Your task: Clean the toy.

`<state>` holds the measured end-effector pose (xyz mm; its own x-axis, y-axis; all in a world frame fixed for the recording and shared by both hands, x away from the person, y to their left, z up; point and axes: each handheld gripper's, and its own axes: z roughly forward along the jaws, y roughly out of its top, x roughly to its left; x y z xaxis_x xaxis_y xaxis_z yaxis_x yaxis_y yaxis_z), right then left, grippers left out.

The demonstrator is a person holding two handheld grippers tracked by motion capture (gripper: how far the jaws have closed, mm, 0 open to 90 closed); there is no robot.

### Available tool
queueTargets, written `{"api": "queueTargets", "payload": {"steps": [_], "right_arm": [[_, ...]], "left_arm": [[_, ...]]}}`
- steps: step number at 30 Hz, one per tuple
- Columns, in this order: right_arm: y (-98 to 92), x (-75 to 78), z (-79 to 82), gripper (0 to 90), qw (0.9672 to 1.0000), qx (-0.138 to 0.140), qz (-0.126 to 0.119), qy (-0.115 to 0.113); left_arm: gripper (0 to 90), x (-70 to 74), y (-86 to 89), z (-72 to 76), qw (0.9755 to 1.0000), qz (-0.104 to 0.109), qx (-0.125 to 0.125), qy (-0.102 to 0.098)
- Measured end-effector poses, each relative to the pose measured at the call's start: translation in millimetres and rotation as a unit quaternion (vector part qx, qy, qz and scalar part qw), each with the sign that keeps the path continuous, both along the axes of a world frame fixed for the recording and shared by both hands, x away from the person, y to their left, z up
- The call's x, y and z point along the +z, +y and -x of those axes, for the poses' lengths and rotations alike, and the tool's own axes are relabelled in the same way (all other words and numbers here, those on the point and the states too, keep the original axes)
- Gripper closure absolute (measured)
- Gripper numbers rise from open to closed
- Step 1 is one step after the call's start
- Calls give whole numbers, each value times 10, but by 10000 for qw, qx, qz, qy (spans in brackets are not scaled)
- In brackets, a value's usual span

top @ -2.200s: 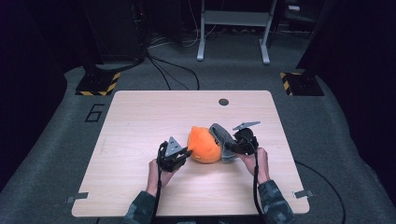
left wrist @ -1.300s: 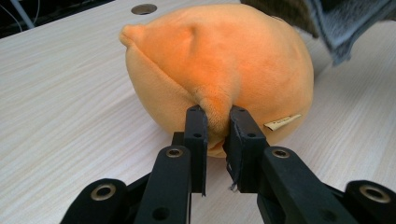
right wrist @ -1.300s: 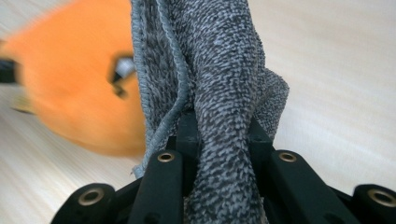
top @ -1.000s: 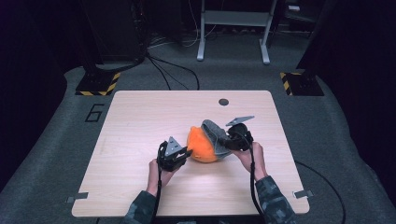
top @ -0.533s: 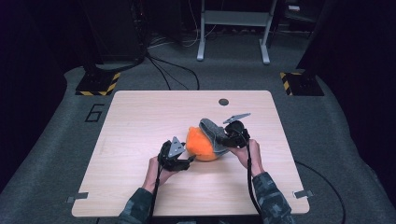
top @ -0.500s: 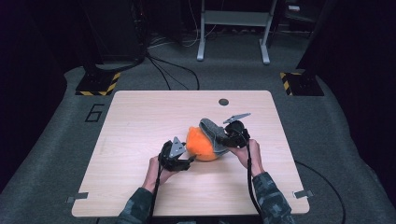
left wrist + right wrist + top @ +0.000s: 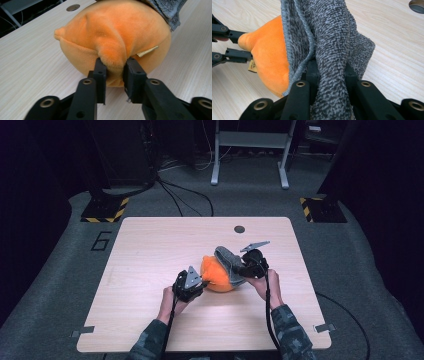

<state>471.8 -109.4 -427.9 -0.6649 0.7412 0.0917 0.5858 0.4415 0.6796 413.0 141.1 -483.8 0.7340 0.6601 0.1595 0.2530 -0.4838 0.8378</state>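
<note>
A number 6 is marked on the floor mat.

Bare table lies all round; only the orange plush and grey cloth block the middle.

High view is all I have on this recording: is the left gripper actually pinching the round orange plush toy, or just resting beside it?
Observer: The left gripper pinches a fold of the orange plush toy between its black jaws, which have just been closing.
Operator: And the right one, what is in it?
Observer: The right gripper is clamped on a bunched fold of the grey knitted cloth.
Operator: Does that cloth touch the toy?
Observer: Yes, its hemmed edge lies against the toy's side.
Operator: Any marking on the toy?
Observer: A small tan tag sticks out of its seam.
</note>
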Motion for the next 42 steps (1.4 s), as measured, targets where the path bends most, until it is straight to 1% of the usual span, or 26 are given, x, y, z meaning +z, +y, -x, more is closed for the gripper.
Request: {"api": "queueTargets", "payload": {"steps": [1,2,3,4,5,7,8,10,11,14,15,16,20,22,24,27,28,29,31,32,34,35,36,39,40,42], "right_arm": [[2,6,14,740,9999,-90,-26,48],[-10,6,8,740,10000,-50,-21,1],[-15,8,19,740,9999,-113,-64,32],[-36,7,11,739,10000,-48,-56,-29],[-38,12,21,740,9999,-113,-78,15],[-51,24,31,740,9999,-149,-69,29],[-61,28,23,740,9999,-95,-67,-66],[-70,64,43,739,9999,-121,-61,-30],[-82,77,41,739,9999,-86,-53,-88],[-97,134,67,739,9998,-110,-82,-111],[-101,159,81,739,9998,-130,-83,-121],[-109,195,96,739,9998,-101,-90,-177],[-85,338,165,739,9996,-12,-61,-282],[-29,405,200,739,9995,68,-11,-317],[68,453,229,739,9993,184,28,-332],[230,471,236,738,9990,353,112,-255],[230,471,236,738,9990,353,112,-255],[335,470,219,737,9984,468,173,-275],[405,473,214,737,9982,491,207,-277],[458,468,206,737,9979,552,215,-277],[530,436,190,737,9975,579,307,-254],[574,398,181,738,9979,523,333,-198],[584,378,171,739,9973,580,401,-200],[623,313,164,742,9972,563,440,-215],[624,307,164,743,9968,587,484,-242],[637,288,174,744,9973,530,449,-253]], "left_arm": [[768,2,-6,0,10000,12,23,3],[777,7,-9,0,10000,60,38,35],[785,11,-13,-1,9999,134,54,75],[793,23,-11,-3,9998,171,67,117],[797,37,-9,-10,9994,271,92,177],[801,64,-10,-15,9990,346,128,269],[802,82,-7,-21,9987,376,127,309],[806,116,-14,-24,9980,473,196,377],[806,123,-20,-22,9974,552,212,416],[809,169,-26,-17,9958,695,262,535],[809,169,-26,-17,9958,695,262,535],[809,209,-29,-9,9936,857,295,672],[809,272,-41,7,9913,929,373,856],[807,283,-60,21,9902,1015,370,890],[805,280,-87,34,9898,1050,326,905],[804,284,-127,49,9910,1005,294,831],[804,284,-127,49,9910,1005,294,831],[803,287,-142,56,9925,935,239,757],[804,280,-148,59,9927,922,219,745],[804,274,-144,56,9933,891,229,696],[804,264,-132,47,9932,895,231,712],[804,255,-132,47,9932,886,252,708],[804,246,-125,46,9937,835,280,699],[804,200,-95,45,9923,938,320,742],[804,191,-78,41,9925,930,314,729],[804,175,-57,44,9919,967,306,761]]}}
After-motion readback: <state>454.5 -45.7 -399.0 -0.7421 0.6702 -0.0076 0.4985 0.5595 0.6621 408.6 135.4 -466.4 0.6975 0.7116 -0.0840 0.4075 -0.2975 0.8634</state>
